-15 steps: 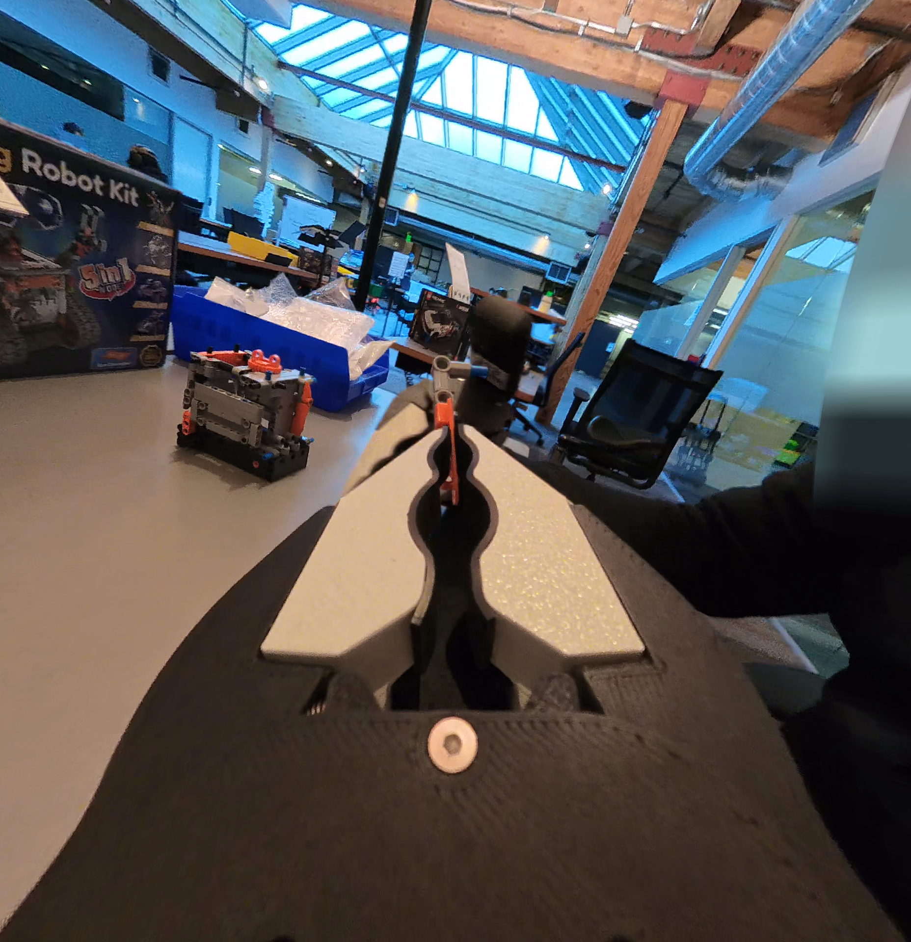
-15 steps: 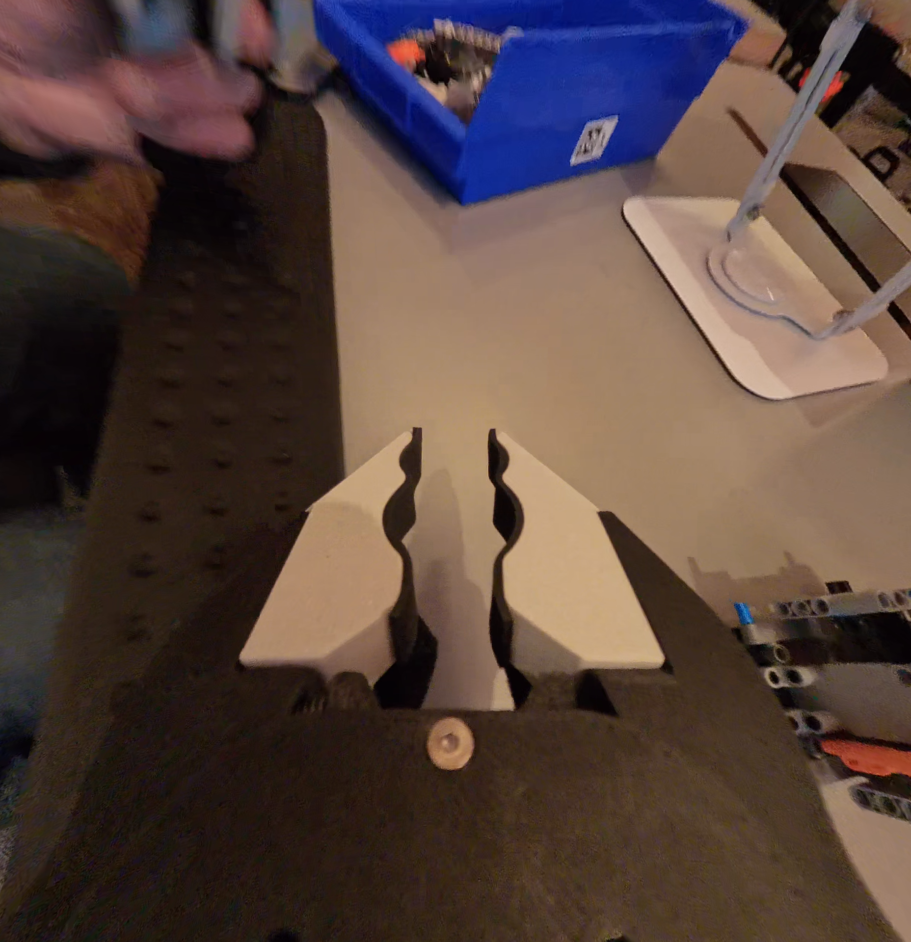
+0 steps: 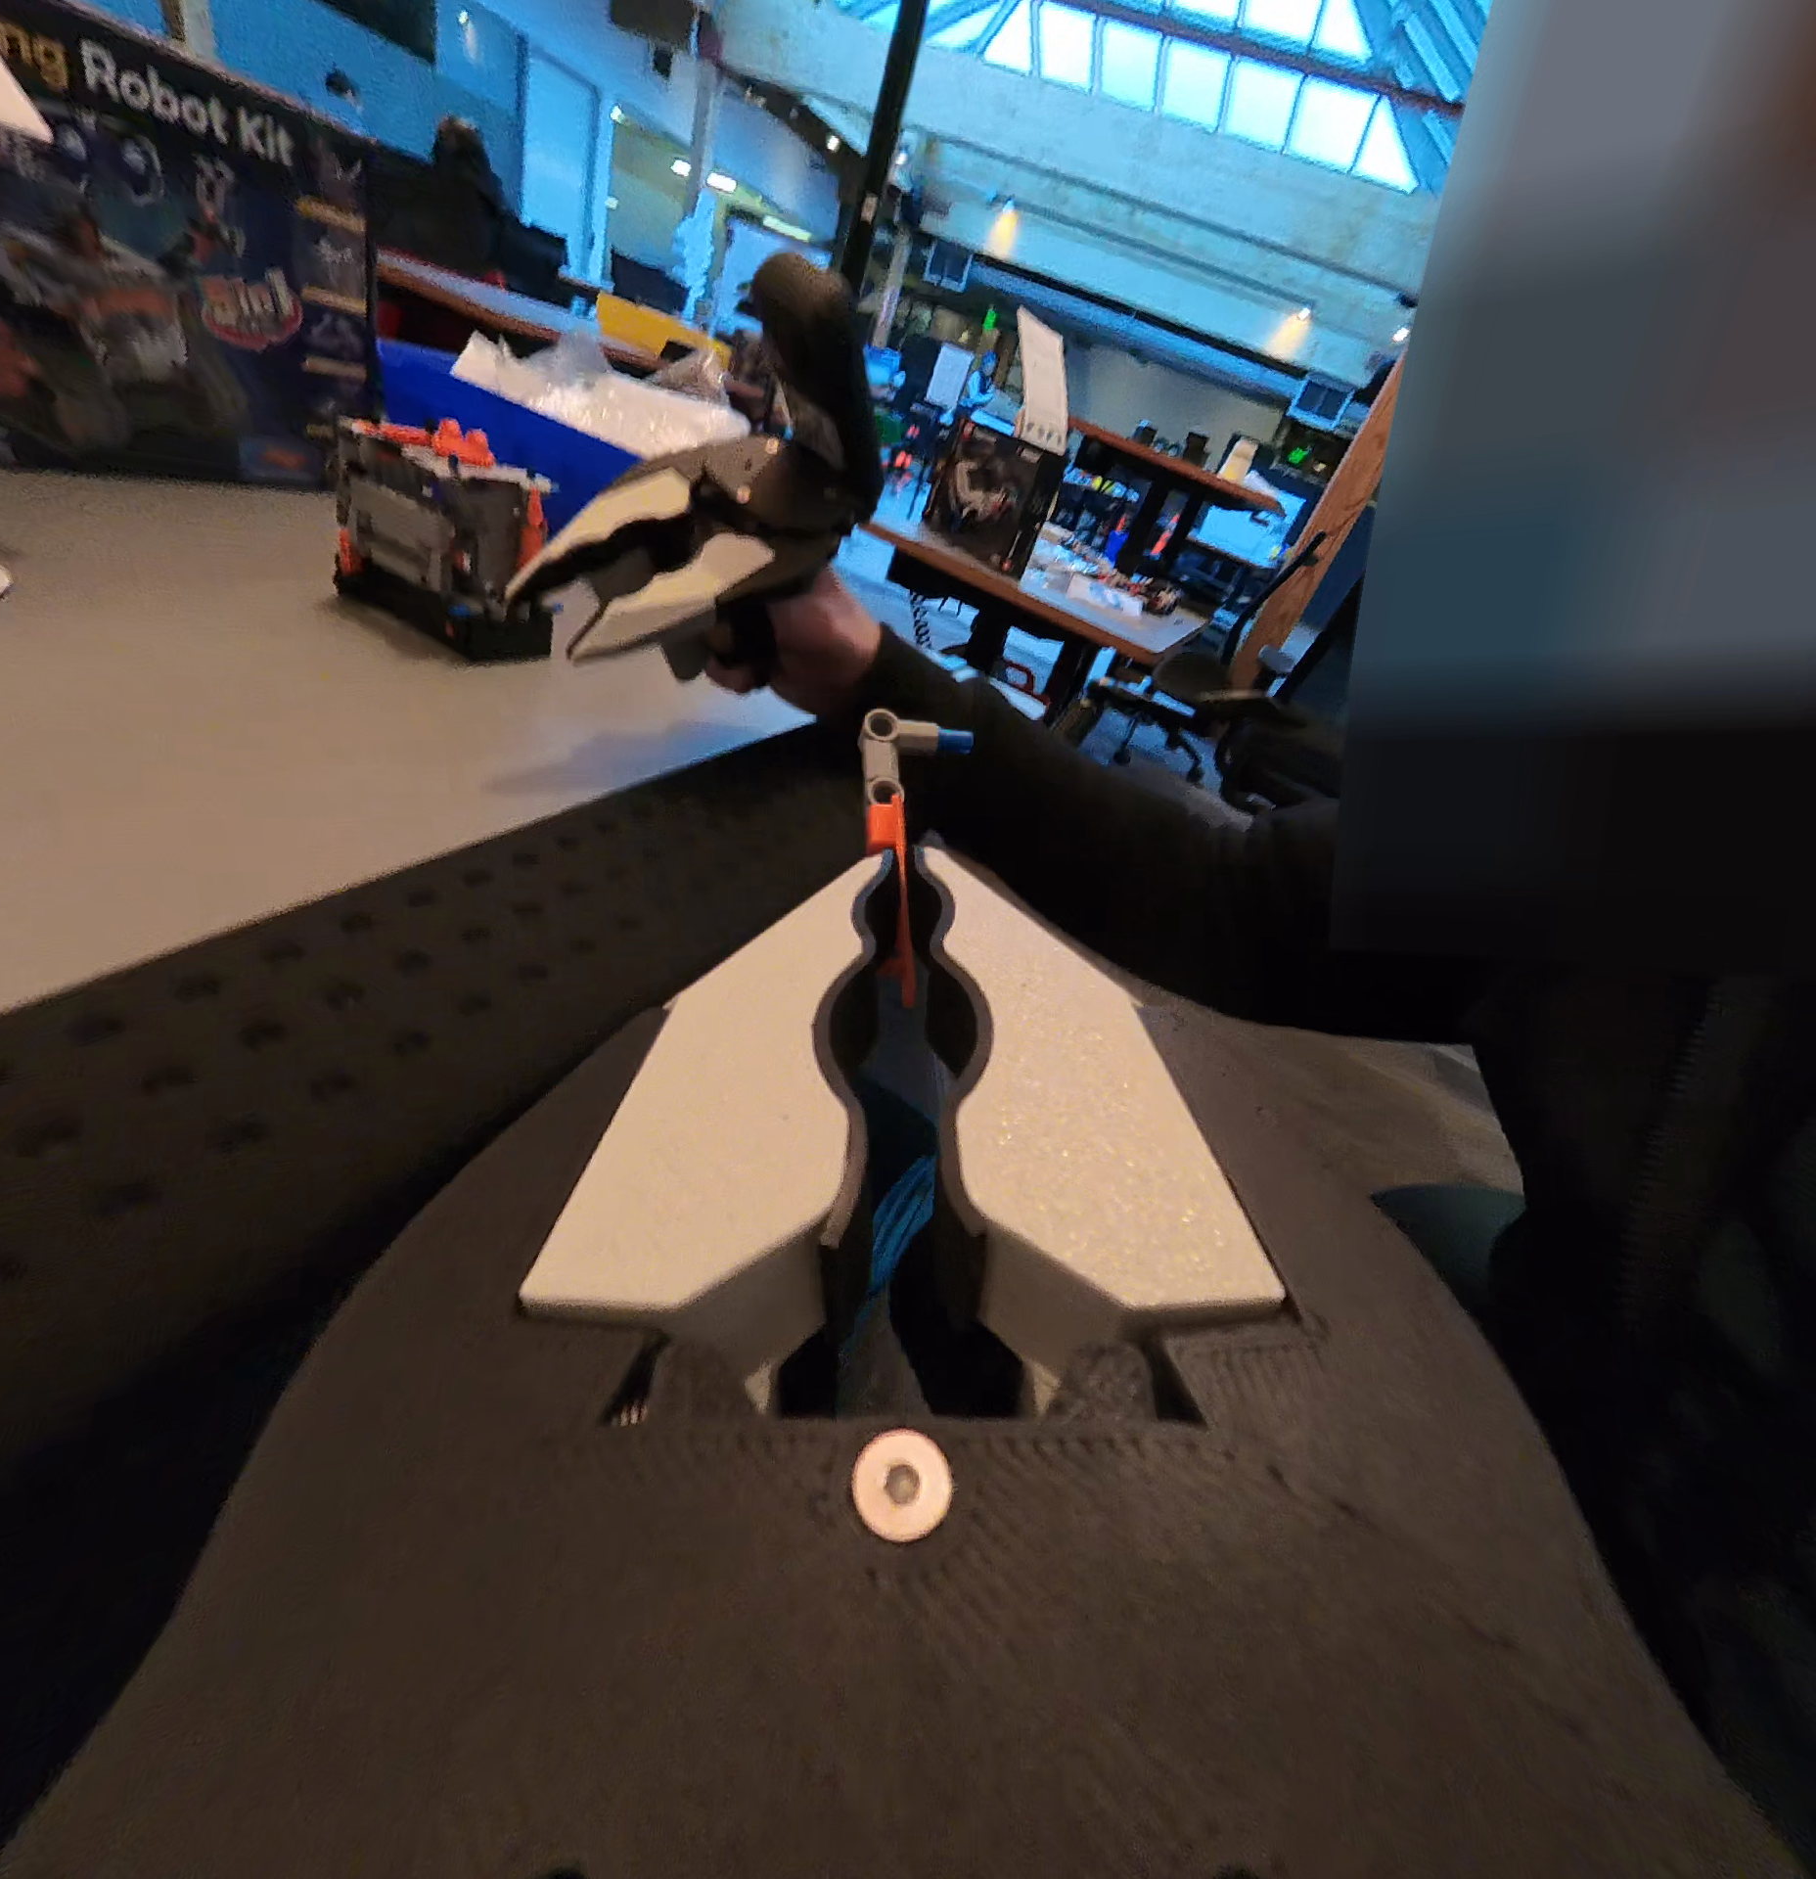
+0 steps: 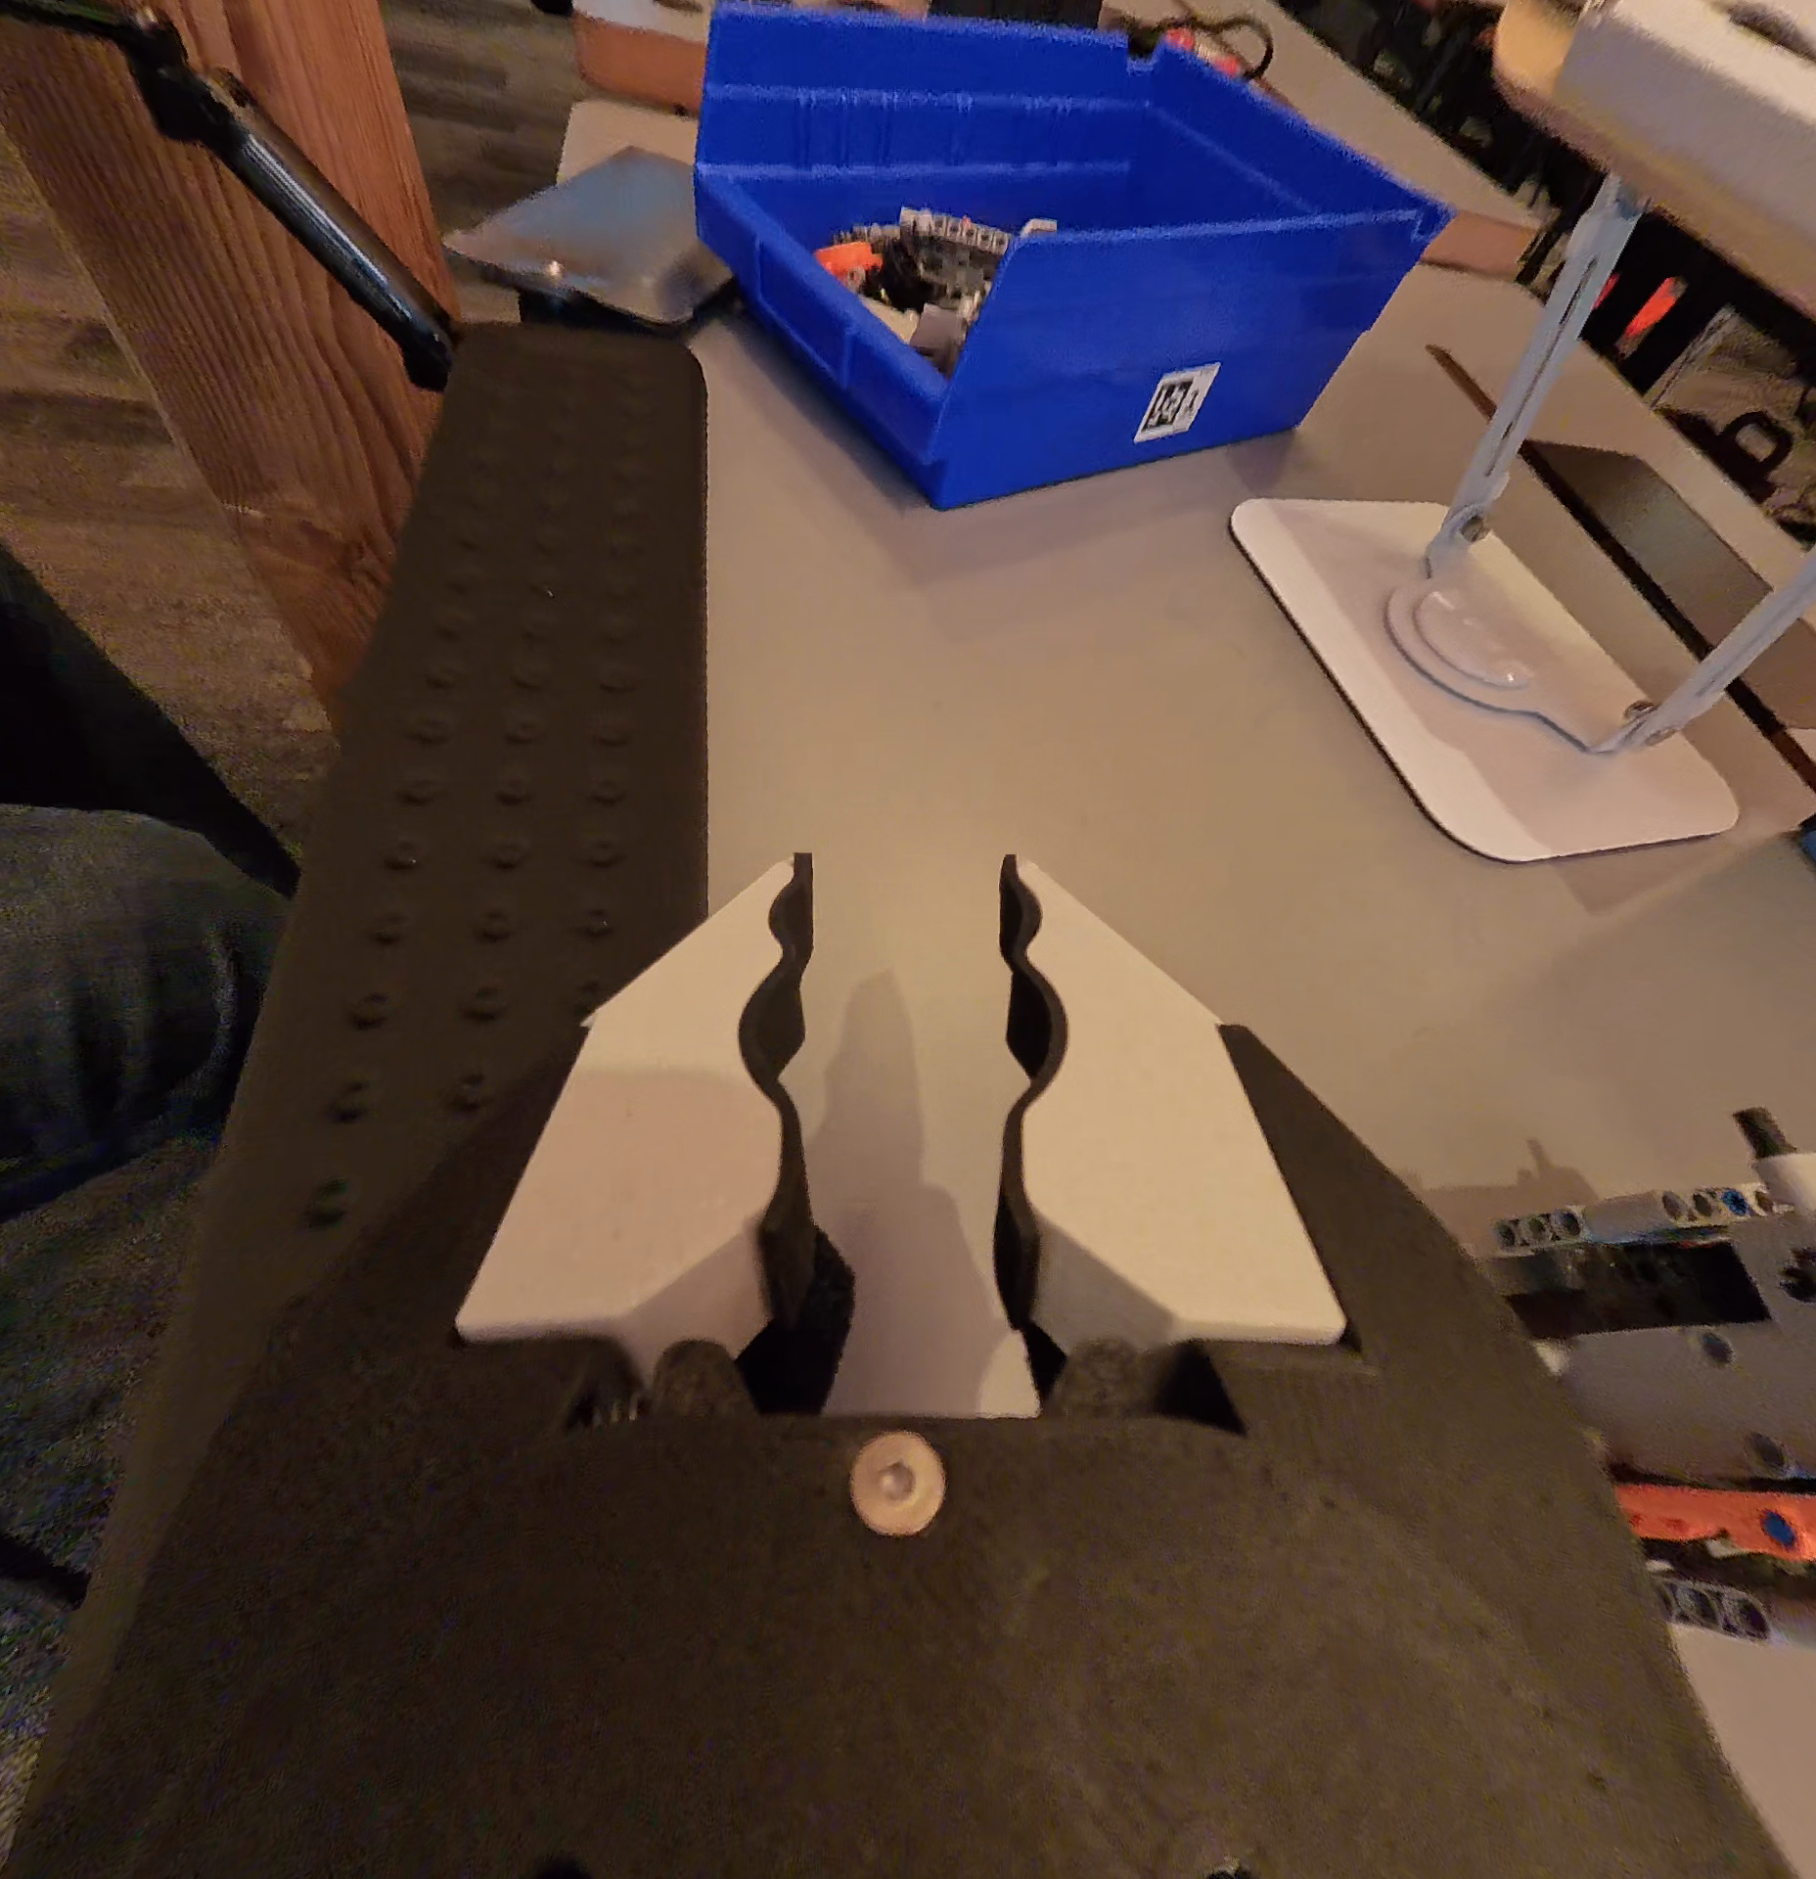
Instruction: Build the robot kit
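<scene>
– Orange strip (image 3: 892, 874), entry one: location and condition?
– Clamped upright at the very tips of the left gripper (image 3: 899, 864), whose fingers are pressed together on it. A grey elbow connector (image 3: 884, 758) sits on its top end, with a blue pin (image 3: 953, 742) poking out sideways. The whole piece is held in the air above the black studded mat (image 3: 274, 1017), touching nothing else.
– Quality of hold?
– Only the strip's lower part is gripped and the connector stands clear above the fingertips. My judgement is that so thin a piece held so near the tips could pivot, so firm, steady pressure and a level wrist would suit it.
– Entry two, right gripper (image 4: 904, 874)?
– Fingers spread, nothing between them, with bare grey table (image 4: 985, 661) showing through the gap. In the left wrist view a hand (image 3: 823, 641) holds it tilted down, tips just beside the brick-built block (image 3: 436, 529). Motion blur leaves me unable to tell whether they touch it.
– Entry three, block?
– Grey and black with orange parts, standing on the table. It also shows at the right edge of the right wrist view.
– Surroundings?
– Blue bin (image 4: 1138, 356) of loose parts, well ahead of the right gripper.
White stand base (image 4: 1392, 712), off to its right.
Printed kit box (image 3: 152, 285), upright behind the block.
</scene>
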### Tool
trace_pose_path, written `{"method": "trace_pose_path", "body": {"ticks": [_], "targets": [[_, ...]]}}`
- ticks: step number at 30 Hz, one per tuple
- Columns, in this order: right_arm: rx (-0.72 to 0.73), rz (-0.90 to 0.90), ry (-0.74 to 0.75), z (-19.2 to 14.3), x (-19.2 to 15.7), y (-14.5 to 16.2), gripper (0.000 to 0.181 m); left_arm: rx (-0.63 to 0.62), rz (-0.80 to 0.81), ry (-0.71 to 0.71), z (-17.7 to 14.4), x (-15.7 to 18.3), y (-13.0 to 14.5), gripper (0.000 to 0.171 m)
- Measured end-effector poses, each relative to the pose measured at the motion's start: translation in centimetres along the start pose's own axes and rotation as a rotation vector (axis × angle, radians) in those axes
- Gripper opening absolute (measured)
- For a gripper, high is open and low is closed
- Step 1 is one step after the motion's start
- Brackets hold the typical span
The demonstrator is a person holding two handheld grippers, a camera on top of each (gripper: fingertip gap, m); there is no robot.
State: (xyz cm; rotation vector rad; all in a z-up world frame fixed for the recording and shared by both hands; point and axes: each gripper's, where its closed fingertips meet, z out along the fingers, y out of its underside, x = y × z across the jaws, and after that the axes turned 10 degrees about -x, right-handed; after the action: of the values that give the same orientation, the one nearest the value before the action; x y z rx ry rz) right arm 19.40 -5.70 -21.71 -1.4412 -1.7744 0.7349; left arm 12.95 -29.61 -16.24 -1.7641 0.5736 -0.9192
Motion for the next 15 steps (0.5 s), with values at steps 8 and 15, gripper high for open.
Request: {"method": "trace_pose_path", "body": {"ticks": [8,15], "targets": [[0.011,-0.059,0.014,-0.9,-0.8,-0.5,0.024,-0.051,-0.065,-0.065,-0.8,1.7,3.7,0.0],[0.002,-0.105,0.044,-1.2,-1.3,-0.7,0.024,-0.032,-0.144,-0.08,-1.8,1.8,6.1,0.0]]}}
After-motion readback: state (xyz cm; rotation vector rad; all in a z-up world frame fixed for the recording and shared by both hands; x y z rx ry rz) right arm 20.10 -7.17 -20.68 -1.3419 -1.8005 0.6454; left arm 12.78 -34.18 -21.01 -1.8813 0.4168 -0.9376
